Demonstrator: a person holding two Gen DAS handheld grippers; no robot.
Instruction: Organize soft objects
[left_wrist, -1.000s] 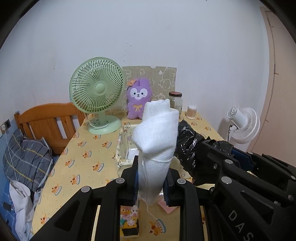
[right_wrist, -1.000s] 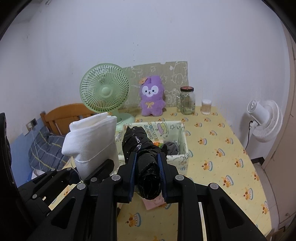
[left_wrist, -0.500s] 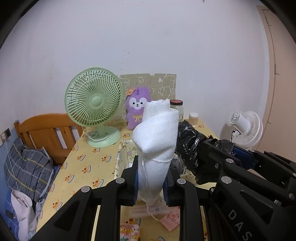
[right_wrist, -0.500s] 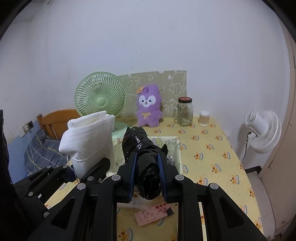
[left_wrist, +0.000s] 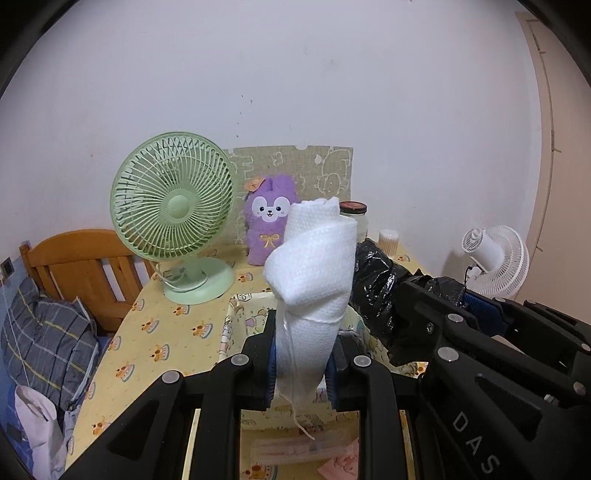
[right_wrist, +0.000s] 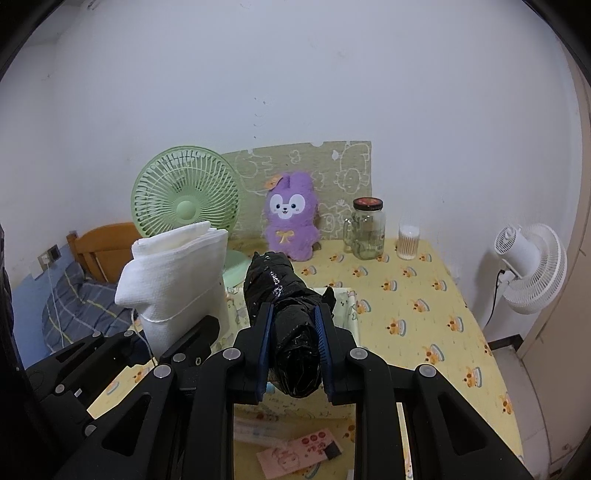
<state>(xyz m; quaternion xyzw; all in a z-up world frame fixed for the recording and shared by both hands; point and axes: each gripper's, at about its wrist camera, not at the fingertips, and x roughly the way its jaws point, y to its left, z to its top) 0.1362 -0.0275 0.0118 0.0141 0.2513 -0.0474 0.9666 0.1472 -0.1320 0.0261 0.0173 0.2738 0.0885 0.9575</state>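
Note:
My left gripper (left_wrist: 301, 354) is shut on a rolled white towel (left_wrist: 314, 273) tied with thread, which stands up between its blue pads. My right gripper (right_wrist: 293, 343) is shut on a black plastic bag roll (right_wrist: 284, 306). Both are held side by side in the air, over the near part of a fabric storage box (right_wrist: 349, 310) with cartoon prints on the yellow table. The towel (right_wrist: 177, 280) shows at the left of the right wrist view; the black roll (left_wrist: 376, 284) shows at the right of the left wrist view. A purple plush rabbit (right_wrist: 290, 218) sits against the back wall.
A green desk fan (left_wrist: 173, 206) stands at the back left, a glass jar (right_wrist: 365, 229) and a cotton swab tub (right_wrist: 408, 242) at the back right. A white floor fan (right_wrist: 528, 266) stands right of the table. A pink card (right_wrist: 299, 448) lies near the front. A wooden bed frame (left_wrist: 85, 266) is left.
Both grippers have pulled back from the back wall together with their rolls; the fan, plush and box look farther away and the near table with the pink card has come into view.

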